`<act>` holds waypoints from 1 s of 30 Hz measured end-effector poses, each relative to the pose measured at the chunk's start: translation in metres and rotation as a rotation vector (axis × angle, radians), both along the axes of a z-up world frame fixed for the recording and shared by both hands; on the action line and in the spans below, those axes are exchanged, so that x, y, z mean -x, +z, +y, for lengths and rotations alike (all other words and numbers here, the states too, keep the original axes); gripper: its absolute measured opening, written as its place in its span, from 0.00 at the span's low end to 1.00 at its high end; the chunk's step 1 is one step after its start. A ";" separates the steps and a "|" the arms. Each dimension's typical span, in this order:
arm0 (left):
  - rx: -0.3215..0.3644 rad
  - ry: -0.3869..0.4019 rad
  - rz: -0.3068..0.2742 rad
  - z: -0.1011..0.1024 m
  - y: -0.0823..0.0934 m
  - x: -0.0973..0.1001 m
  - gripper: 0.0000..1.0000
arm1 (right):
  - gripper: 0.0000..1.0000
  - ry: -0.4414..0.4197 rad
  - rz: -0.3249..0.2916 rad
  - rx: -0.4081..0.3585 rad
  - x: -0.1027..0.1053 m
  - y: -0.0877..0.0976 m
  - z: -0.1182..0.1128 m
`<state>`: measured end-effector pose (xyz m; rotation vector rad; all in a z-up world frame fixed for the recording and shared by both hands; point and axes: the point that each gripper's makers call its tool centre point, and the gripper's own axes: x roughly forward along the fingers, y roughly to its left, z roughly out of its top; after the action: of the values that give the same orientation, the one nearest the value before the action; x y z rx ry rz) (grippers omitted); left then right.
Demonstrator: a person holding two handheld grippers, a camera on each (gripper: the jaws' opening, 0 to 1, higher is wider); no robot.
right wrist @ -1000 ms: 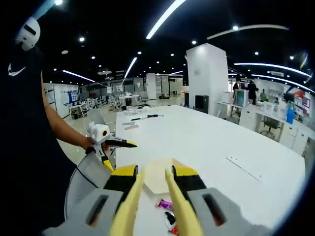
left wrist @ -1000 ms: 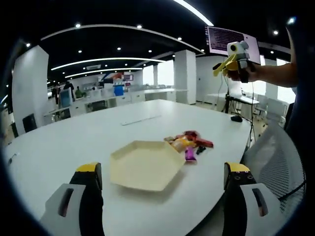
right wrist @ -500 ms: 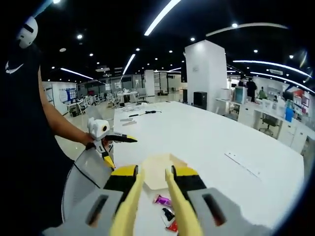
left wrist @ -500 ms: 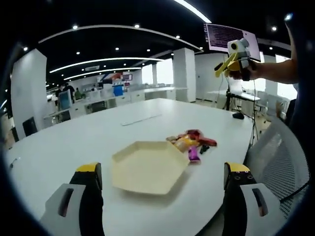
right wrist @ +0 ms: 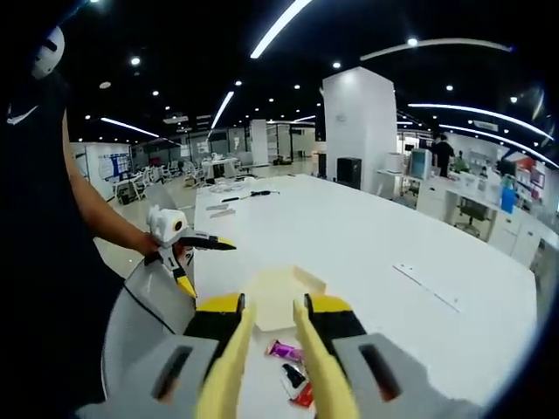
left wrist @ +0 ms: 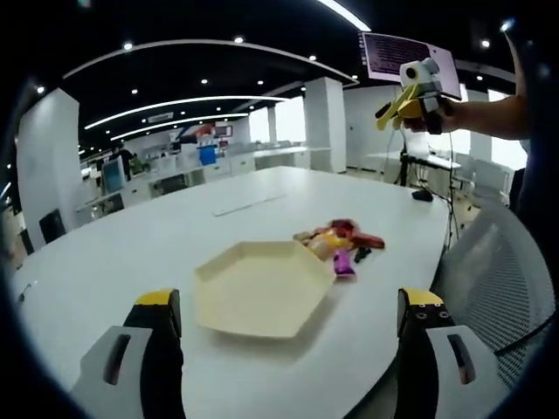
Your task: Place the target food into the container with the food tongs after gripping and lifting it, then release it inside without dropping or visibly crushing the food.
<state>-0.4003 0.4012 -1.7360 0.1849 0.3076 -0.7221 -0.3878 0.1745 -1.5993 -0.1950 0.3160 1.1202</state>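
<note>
We found the target food, a small heap of wrapped snacks [left wrist: 339,246], lying on the white table [left wrist: 131,253] just beside one edge of the hexagonal container [left wrist: 260,288], some pieces touching or nearly touching its rim. In the right gripper view the same pieces [right wrist: 292,371] showed beyond the jaws, with the container [right wrist: 281,295] further out. We could not tell which wrapper was the intended one, nor did we identify any tongs in either view.

The left gripper [left wrist: 293,336] hung above the table with its jaws spread wide, holding nothing. The right gripper [right wrist: 271,349] was raised well above the table, its jaws drawn near together with a narrow gap between them and nothing in that gap.

We judged the pick not yet begun, and noted these risks:
- The pieces lay heaped, so closing on one could drag or lift a neighbour, which might fall short of the container.
- The wrappers looked slick and soft; a firm squeeze could visibly crush the contents, a light one could let the piece slip during lifting.
- The container appeared light and shallow; a nudge to its rim could slide it across the table.
- The heap sat near the table edge by a mesh chair [left wrist: 489,288], so a knocked piece could go over.
</note>
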 end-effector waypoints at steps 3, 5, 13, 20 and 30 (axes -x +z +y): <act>0.000 -0.004 0.004 -0.001 0.000 0.001 0.99 | 0.26 -0.016 0.004 0.003 -0.003 -0.006 -0.003; -0.003 -0.005 0.005 0.000 -0.002 0.000 0.99 | 0.26 -0.027 0.009 0.006 -0.004 -0.010 -0.006; 0.000 -0.013 0.012 -0.002 -0.002 0.002 0.99 | 0.27 -0.066 0.021 0.044 -0.005 -0.028 -0.016; -0.001 -0.019 0.018 -0.002 -0.004 0.002 0.99 | 0.26 -0.132 0.045 0.080 -0.015 -0.055 -0.023; -0.008 -0.013 0.022 0.000 -0.006 0.001 0.99 | 0.26 -0.185 0.060 0.119 -0.024 -0.085 -0.026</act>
<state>-0.4017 0.4008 -1.7419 0.1866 0.3307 -0.7361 -0.3636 0.1483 -1.6848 -0.2328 0.4460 0.9265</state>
